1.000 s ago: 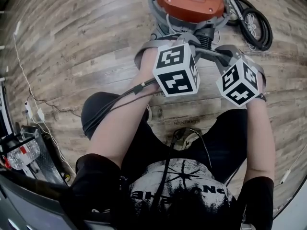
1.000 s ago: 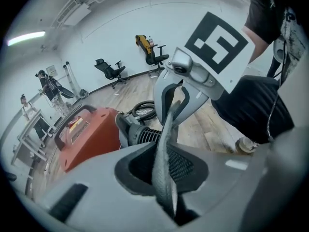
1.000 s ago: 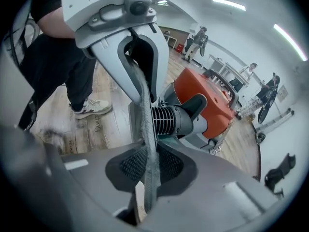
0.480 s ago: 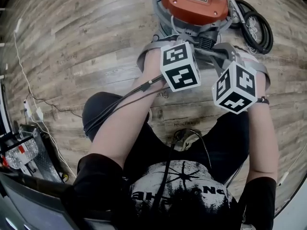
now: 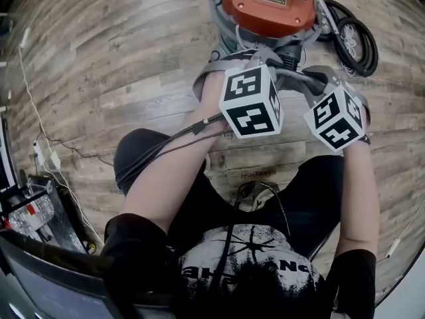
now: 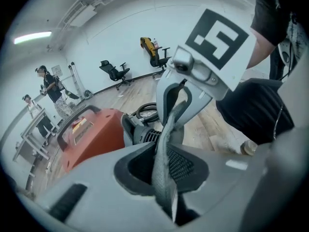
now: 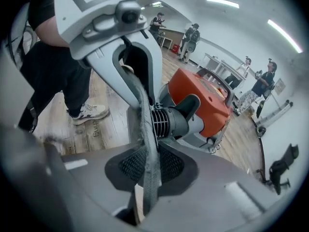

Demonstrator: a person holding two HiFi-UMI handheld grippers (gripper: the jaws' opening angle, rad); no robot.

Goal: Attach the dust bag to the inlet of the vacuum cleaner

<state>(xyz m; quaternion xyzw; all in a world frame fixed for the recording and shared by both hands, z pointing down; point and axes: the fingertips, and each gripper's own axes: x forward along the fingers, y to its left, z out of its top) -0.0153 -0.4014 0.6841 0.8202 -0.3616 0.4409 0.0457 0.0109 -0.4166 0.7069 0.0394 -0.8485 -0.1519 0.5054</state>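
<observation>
1. Plank floor (image 5: 99,78) fills the head view beneath the person's forearms.
2. Vacuum cleaner (image 5: 265,8) — orange top on a grey body — stands on the planks just beyond both grippers, with a coiled black hose (image 5: 355,35) beside it at the right.
3. Dust bag (image 6: 169,124), grey fabric, is held up between the two grippers, close in front of the vacuum's ribbed black port (image 7: 169,122); whether it sits on the port I cannot tell.
4. Left gripper (image 6: 164,173) pinches a fold of the bag's edge between its pads.
5. Right gripper (image 7: 147,168) has a strip of the same fabric pressed between its pads — its jaws are opening.
</observation>
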